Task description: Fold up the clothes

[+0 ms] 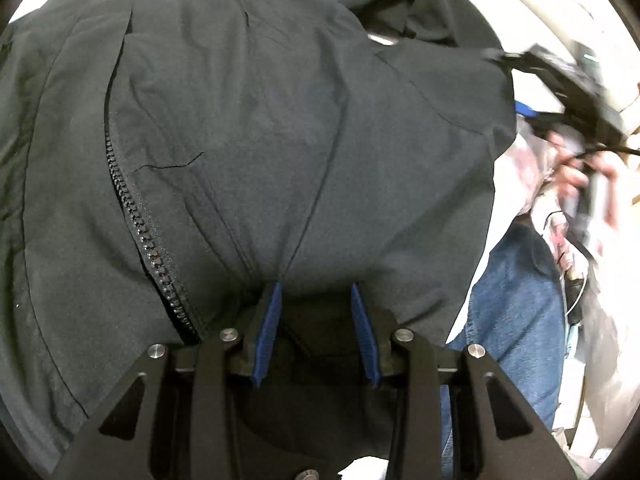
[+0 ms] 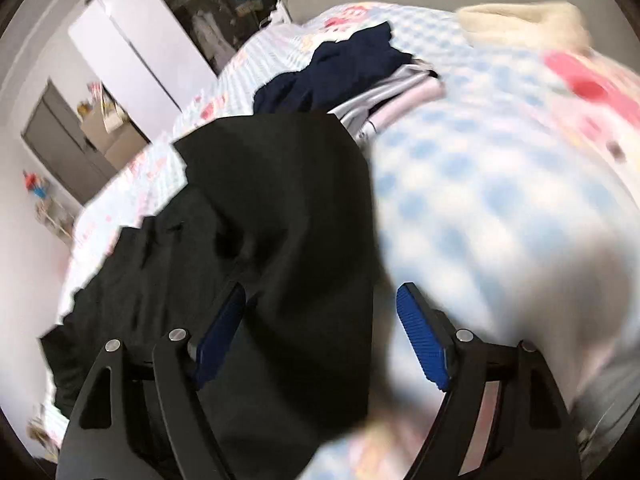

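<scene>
The left gripper (image 1: 316,308), its blue pads a little apart, is pinching a bunched fold of the dark grey zip-front jacket (image 1: 260,128). The right gripper (image 2: 320,336) is standing wide, cloth draping between its fingers but apparently not clamped. The jacket is lying on the blue-checked floral bedspread (image 2: 480,168), its long axis and black zipper (image 1: 140,240) running from 6 toward 12 o'clock. Risk: held at one point only, the slippery fabric could slide out or fold crookedly.
</scene>
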`<state>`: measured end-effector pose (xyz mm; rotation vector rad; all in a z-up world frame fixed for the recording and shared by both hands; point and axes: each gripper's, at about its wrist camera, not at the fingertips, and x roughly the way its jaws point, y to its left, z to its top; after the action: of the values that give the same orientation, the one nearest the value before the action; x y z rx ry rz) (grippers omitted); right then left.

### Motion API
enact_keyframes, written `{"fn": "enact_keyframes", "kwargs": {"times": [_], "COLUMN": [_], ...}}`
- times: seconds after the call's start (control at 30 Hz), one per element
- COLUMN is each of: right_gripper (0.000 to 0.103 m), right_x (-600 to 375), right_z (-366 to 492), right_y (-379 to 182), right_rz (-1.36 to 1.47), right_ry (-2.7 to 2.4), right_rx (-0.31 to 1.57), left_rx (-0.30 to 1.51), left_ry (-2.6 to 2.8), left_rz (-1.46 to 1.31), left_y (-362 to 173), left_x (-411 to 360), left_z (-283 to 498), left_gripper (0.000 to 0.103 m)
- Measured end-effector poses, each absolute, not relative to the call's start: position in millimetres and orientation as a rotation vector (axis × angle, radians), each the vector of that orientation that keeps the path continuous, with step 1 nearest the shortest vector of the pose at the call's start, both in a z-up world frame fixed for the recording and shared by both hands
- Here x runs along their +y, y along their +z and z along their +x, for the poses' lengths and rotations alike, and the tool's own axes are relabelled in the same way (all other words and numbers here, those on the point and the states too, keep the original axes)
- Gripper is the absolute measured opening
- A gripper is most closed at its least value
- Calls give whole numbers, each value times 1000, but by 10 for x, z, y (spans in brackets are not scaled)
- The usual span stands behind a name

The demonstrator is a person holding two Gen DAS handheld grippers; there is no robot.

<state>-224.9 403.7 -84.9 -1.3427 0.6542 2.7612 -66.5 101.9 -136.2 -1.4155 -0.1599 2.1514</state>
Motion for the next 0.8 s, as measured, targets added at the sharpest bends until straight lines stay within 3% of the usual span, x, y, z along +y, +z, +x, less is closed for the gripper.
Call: {"fn": "enact_keyframes", "kwargs": {"times": [0.03,0.07,0.17,0.3,0.63,0.73,0.8], "right_gripper": [57,20,6,5,11,16,31], "right_x": [4001,3941,3728,3340,1514,1661,1845], "right_z": [-2355,-2443,-2430,-2187,-1125,-1031,-918], "right_y": [-906,-959,-832,-422,-1028,-1059,-934], "right_rz": [-1386,-1430,-1387,-1253,-1793,-1884,-1862], "right_ry": [2757,2758,2871,3058,3235,3208,3219], "right_rx": [616,562,434,403,-234,-83,19], "left_rx": [-126,-83,-93,-243,-598,-528,-422], "left_ry": [2185,2218,2238,2319,2452,2332,2268], "left_rz": [-1345,-1273,-1204,-1148,-1081,-1090,-1105], "left_y": [-1256,-1141,-921,-715,-490,-332,-258], "left_x": [1017,1018,956,649,-108,103,404], "left_z": [-612,-559,-571,-595,-571,-808,-991], "left_gripper": [40,44,49,49,53,70,74]}}
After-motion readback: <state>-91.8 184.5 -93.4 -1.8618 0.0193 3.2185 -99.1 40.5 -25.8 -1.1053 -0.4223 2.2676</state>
